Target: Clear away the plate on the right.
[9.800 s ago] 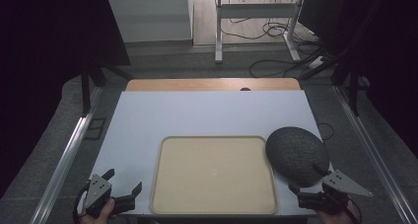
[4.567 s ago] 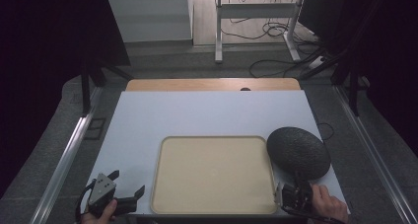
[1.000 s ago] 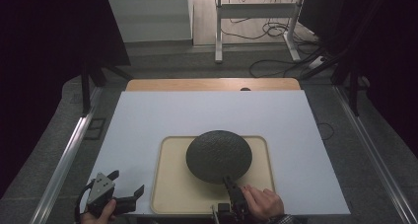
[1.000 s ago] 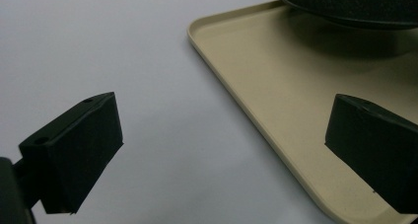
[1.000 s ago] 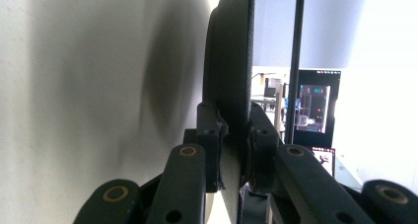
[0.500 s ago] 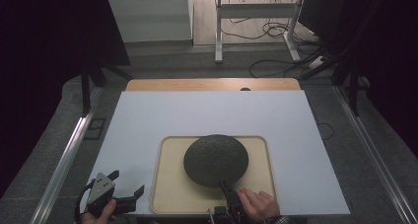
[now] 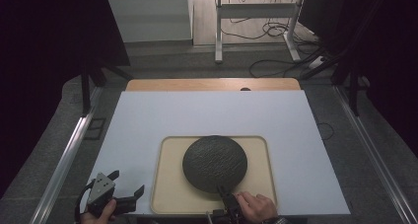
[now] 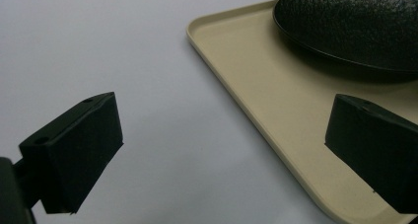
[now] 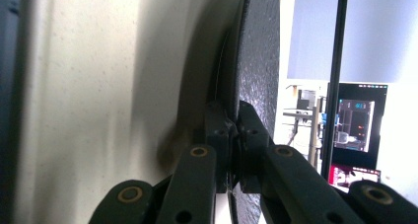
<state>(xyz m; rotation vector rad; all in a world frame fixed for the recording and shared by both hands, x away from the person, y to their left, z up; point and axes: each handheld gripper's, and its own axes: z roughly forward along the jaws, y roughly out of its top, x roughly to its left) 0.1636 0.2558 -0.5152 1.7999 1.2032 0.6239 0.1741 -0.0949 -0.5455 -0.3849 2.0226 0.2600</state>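
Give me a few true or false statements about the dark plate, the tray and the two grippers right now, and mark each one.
1. The right gripper is clamped on the rim of the dark plate. True.
2. The plate lies on the bare white table. False: it is over the beige tray.
3. The left gripper is open and holds nothing. True.
4. The left gripper is over the tray. False: it is beside it, at its left.

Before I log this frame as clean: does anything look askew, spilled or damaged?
Nothing stands out. The dark plate sits over the beige tray, its near rim pinched by the right claw. The left claw is open over the white table. No spills or cracks visible.
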